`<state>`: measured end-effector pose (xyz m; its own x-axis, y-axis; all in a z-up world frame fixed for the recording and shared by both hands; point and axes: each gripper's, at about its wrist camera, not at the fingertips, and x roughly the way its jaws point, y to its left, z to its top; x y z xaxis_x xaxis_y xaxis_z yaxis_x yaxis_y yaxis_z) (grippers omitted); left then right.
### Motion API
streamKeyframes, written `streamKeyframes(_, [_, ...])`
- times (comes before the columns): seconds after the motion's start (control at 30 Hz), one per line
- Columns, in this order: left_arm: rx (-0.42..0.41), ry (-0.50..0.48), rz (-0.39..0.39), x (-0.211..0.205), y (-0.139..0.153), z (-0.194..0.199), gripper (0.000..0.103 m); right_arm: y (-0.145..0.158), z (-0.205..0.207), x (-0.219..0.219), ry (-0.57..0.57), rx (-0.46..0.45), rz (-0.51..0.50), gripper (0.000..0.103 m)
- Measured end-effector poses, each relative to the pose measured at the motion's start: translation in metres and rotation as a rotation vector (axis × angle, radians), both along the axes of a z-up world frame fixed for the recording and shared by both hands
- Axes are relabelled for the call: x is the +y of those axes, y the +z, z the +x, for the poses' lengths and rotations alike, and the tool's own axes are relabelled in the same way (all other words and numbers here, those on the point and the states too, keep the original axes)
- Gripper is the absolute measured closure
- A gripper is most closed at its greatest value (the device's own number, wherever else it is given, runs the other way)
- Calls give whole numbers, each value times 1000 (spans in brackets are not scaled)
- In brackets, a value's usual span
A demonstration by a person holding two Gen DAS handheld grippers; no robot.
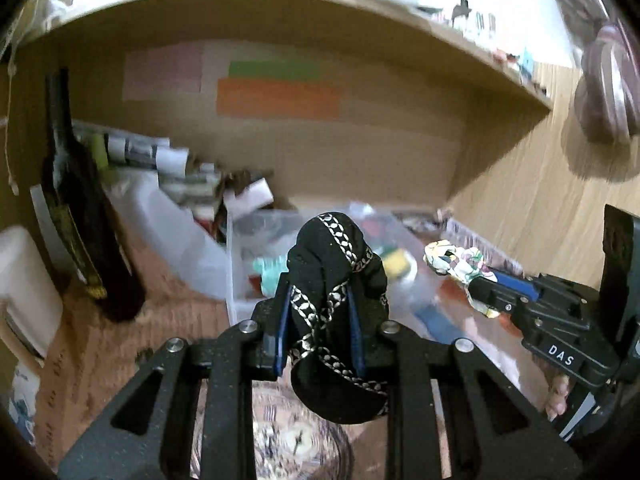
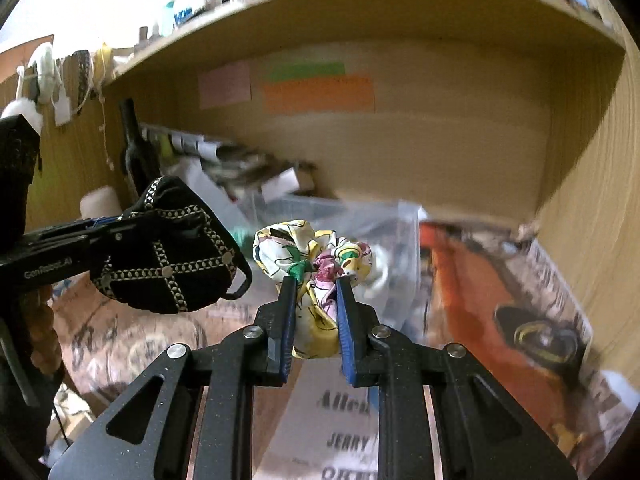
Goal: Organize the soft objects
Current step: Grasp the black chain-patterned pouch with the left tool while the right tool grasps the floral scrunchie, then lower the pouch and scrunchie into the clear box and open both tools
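My left gripper (image 1: pixel 320 292) is shut on a black fabric pouch with silver chain trim (image 1: pixel 336 280); the pouch hangs out above and below the fingers. It also shows at the left of the right wrist view (image 2: pixel 168 256), held in the air. My right gripper (image 2: pixel 318 280) is shut on a crumpled floral cloth (image 2: pixel 316 260), white and yellow with pink and green; it also shows at the right of the left wrist view (image 1: pixel 460 264). Both grippers hover side by side over a clear plastic box (image 1: pixel 240 248) under the shelf.
A wooden shelf (image 1: pixel 280 12) overhangs the desk, with coloured sticky notes (image 1: pixel 276 96) on the back wall. A dark bottle (image 1: pixel 80 208) stands at the left beside papers and plastic bags. Newspapers and an orange magazine (image 2: pixel 480 300) cover the desk at right.
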<state>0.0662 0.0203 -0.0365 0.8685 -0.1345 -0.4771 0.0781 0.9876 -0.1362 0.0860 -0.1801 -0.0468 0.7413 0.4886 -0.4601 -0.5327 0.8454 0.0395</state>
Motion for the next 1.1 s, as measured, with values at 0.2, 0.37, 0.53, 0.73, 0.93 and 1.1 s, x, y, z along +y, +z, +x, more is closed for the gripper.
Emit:
streamKeyframes(0.2, [-53, 16, -18, 7, 20, 20, 79, 19, 14, 9, -1, -60, 16, 85])
streamKeyframes(0.37, [-47, 28, -22, 10, 24, 44, 79, 25, 30, 20, -4, -75, 13, 85])
streamKeyframes(0.53, [-17, 35, -23, 12, 20, 71, 79, 24, 50, 30, -7, -66, -4, 85])
streamKeyframes(0.73, [38, 27, -31, 8, 8, 104, 79, 14, 80, 38, -19, -22, -43, 85])
streamKeyframes(0.93, [100, 28, -22, 5, -12, 134, 79, -2, 105, 45, -41, 43, -73, 85])
streamKeyframes(1.1, [161, 23, -19, 5, -28, 155, 78, -15, 121, 45, -49, 93, -89, 85])
